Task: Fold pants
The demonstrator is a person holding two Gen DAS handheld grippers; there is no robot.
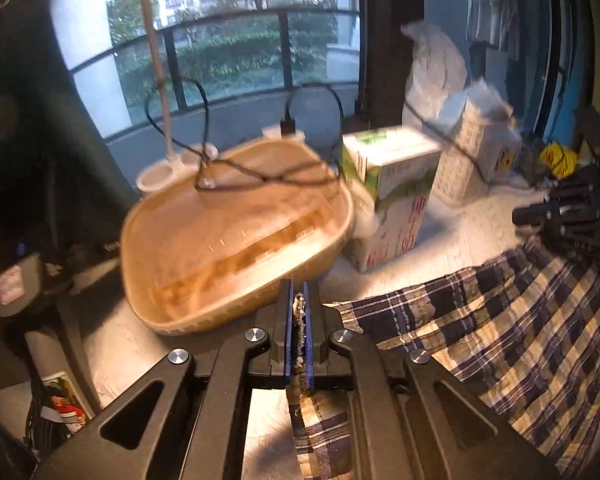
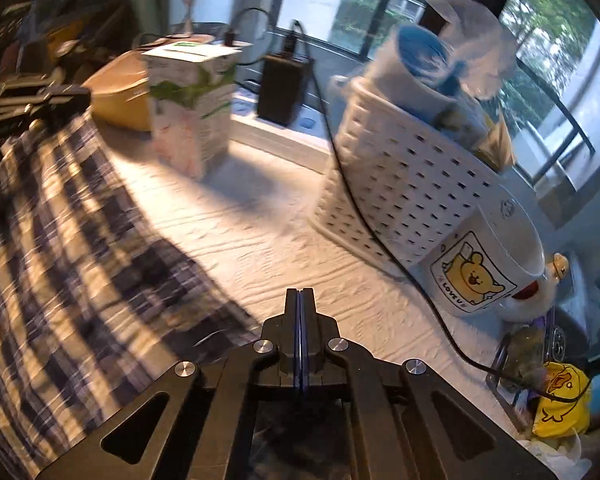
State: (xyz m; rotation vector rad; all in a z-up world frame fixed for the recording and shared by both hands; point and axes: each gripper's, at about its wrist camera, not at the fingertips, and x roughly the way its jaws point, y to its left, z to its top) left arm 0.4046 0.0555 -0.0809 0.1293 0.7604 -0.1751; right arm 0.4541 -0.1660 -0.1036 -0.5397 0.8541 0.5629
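The plaid pants (image 1: 512, 328) in navy, cream and tan lie across the white table (image 1: 452, 240). My left gripper (image 1: 299, 316) is shut on an edge of the cloth; a strip of fabric shows between its blue pads and hangs below them. In the right wrist view the pants (image 2: 60, 248) spread over the left side. My right gripper (image 2: 300, 304) is shut, pads pressed together with nothing between them, just right of the pants' edge over the bare table (image 2: 284, 240). Each gripper shows in the other's view: the right gripper (image 1: 540, 212) at the far right, the left gripper (image 2: 56, 98) at the upper left.
A tan woven basket (image 1: 236, 240) sits just beyond my left gripper, with a green-and-white carton (image 1: 392, 196) to its right. A white perforated basket (image 2: 400, 184), a bear mug (image 2: 484, 264) and a black cable (image 2: 364, 216) crowd the right. A black charger (image 2: 282, 88) stands by the window.
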